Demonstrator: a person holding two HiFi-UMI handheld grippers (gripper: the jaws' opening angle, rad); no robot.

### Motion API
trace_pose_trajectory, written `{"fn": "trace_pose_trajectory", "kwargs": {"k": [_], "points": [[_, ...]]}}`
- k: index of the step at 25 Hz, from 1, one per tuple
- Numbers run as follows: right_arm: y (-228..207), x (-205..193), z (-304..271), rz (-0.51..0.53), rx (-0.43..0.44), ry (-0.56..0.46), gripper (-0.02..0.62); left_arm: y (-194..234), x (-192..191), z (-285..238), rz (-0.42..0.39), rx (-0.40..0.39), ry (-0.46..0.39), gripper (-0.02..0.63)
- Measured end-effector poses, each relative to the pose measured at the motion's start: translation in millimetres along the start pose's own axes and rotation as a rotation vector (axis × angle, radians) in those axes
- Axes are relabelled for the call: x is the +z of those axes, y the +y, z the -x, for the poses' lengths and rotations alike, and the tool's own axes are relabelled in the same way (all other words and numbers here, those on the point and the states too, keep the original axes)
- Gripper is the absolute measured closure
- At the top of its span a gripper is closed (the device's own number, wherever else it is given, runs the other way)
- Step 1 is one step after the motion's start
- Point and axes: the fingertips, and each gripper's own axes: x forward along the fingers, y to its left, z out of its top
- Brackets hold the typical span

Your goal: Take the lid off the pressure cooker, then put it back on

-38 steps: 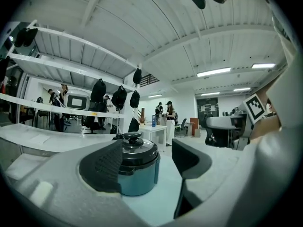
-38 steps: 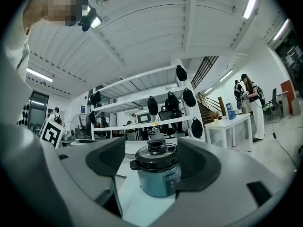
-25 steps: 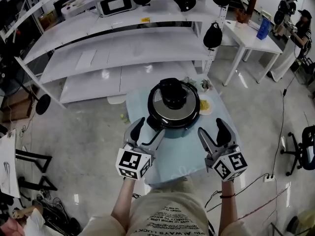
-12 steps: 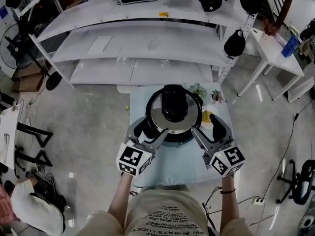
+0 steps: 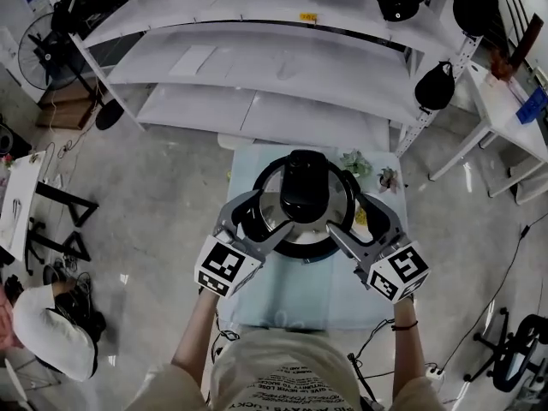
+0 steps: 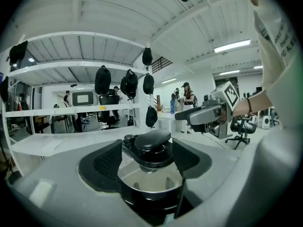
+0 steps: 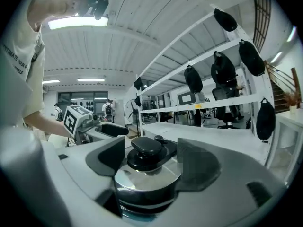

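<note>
Currently: approach to the lid, judged as the opening step. Nothing is lifted yet.

- Pressure cooker (image 5: 299, 252) sits mid-surface, on a pale blue surface (image 5: 300, 298). Lid (image 5: 272, 216) is on it, seated and level, with the black handle (image 5: 306, 192) on top.
- Left tool (image 5: 261, 221) comes in from the cooker's 8 o'clock, jaws apart. Its own view shows the lid and handle framed between the two jaws, nothing clamped.
- Right tool (image 5: 358, 223) comes in from 4 o'clock, jaws also apart, with the lid in the gap between them. Not gripping.
- Whether any pad already brushes the lid's rim: cannot tell.

Doing it well (my judgement):
- Take hold on opposite sides so the load is balanced, and close both tools at about the same time.
- The polished metal looks slippery, so the black handle is likely the surer hold.
- A cooker lid usually locks by rotation: expect to twist before lifting, then raise it straight and level so it doesn't bind.
- Keep the body from turning on the surface during the twist.

Count:
- cooker 1; lid 1; handle 1
- tools 2
- surface 1
- small plants (image 5: 355, 163) at the cooker's 1 to 2 o'clock: 2, as far as I can make out
- shelf boards (image 5: 257, 62) at 12 o'clock: 3 visible
</note>
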Motion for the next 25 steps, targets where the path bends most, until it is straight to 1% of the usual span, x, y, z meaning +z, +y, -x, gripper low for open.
{"fn": "trace_pose_trajectory", "kwargs": {"k": [9, 13, 17, 21, 25], "points": [[4, -4, -31, 0.076, 0.269, 0.087, 0.261, -1, 6, -25, -0.099, -0.114, 0.061, 0.273], [2, -6, -44, 0.110, 0.371, 0.128, 0.256, -3, 4, -33, -0.136, -0.187, 0.094, 0.268], [6, -10, -55, 0.145, 0.453, 0.181, 0.250, -1, -3, -38, -0.182, -0.258, 0.146, 0.262], [12, -14, -64, 0.172, 0.533, 0.215, 0.247, -2, -3, -45, -0.220, -0.330, 0.165, 0.261], [18, -22, -73, 0.242, 0.586, 0.263, 0.247, -7, -5, -52, -0.263, -0.400, 0.178, 0.261]]}}
